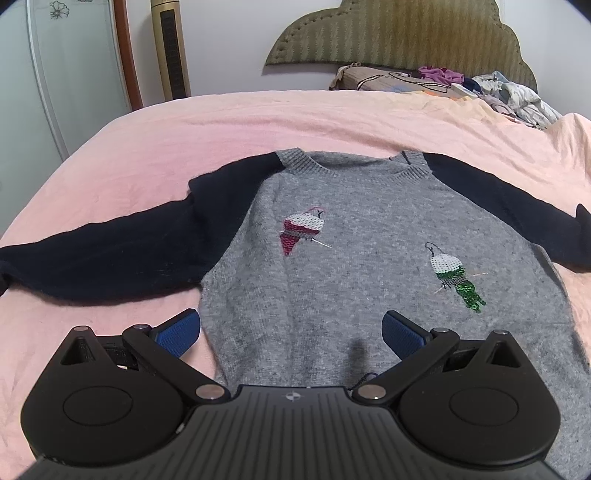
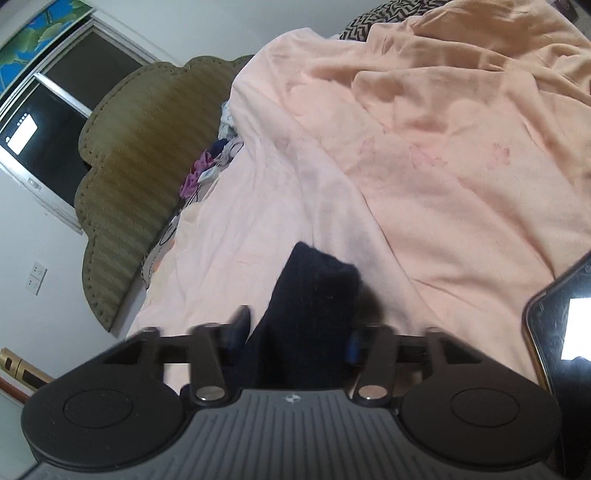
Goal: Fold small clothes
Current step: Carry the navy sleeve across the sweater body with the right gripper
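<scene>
Pink fleece bed [image 1: 155, 147] lying wide around flat grey knit sweater [image 1: 332, 258]; left gripper [image 1: 291, 328] hovering open, right gripper [image 2: 295, 339] loosely straddling navy cuff [image 2: 314, 291]

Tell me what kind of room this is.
Most likely a home bedroom: a bed under a pink blanket, a padded headboard against the wall, and a heap of loose clothes by it.

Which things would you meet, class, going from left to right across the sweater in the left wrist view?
Left navy knitted sleeve → red sequinned bird patch on the grey knitted sweater body → green sequinned bird patch → right navy knitted sleeve.
</scene>
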The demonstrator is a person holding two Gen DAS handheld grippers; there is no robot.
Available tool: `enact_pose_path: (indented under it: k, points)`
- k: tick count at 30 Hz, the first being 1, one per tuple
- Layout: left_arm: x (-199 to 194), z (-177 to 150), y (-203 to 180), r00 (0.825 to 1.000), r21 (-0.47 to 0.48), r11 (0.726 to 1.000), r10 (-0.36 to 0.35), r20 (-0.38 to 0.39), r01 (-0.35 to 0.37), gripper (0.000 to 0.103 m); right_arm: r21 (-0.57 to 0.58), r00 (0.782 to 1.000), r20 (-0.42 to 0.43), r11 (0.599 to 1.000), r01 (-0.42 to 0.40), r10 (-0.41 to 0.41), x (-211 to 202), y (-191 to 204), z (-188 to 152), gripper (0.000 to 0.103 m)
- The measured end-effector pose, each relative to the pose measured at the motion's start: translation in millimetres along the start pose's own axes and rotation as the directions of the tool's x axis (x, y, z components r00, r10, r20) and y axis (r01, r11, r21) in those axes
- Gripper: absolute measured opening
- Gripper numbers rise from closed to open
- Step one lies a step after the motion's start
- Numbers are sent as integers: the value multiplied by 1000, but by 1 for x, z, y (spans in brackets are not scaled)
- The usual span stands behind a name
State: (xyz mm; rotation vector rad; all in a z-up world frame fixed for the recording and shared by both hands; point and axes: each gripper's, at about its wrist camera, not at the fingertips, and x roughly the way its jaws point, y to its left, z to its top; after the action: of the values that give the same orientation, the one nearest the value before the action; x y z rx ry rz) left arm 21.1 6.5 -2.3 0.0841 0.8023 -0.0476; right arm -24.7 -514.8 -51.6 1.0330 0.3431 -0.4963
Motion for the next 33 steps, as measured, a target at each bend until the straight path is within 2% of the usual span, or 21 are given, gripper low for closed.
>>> enact_pose_path:
  k: [3, 8, 11, 13, 17, 22, 26, 31, 33]
  points:
    - [-2, 1, 5, 1000, -6, 1000, 6, 7, -6, 103, -11, 999, 37, 1000, 20, -20, -4, -1, 8, 9]
    - [-4, 4, 13, 1000, -29, 1000, 9, 15, -9, 103, -139, 979, 204, 988, 59, -30, -41, 15, 12, 8]
    - [-1, 5, 14, 1000, -34, 999, 17, 7, -17, 103, -251, 980, 197, 967, 49, 1, -50, 40, -3, 8]
    - [-2, 5, 15, 1000, -35, 999, 17, 9, -16, 103, -346, 979, 199, 938, 33, 39, -56, 66, -19, 8]
    - [-5, 5, 20, 999, -37, 999, 32, 18, -31, 103, -552, 975, 180, 834, -11, 132, -65, 125, -61, 8]
    - [-6, 6, 38, 998, -84, 995, 56, 16, -55, 103, -716, 976, 53, 689, -109, 210, -61, 186, -122, 8]
    - [-8, 5, 54, 997, -145, 987, 75, 6, -73, 103, -772, 965, -98, 593, -227, 242, -48, 223, -174, 8]
    - [-15, 4, 75, 995, -198, 976, 97, 4, -94, 103, -827, 934, -257, 445, -345, 248, -35, 262, -249, 8]
    - [-18, 4, 83, 994, -213, 972, 106, 1, -103, 103, -830, 921, -305, 406, -381, 240, -33, 272, -275, 8]
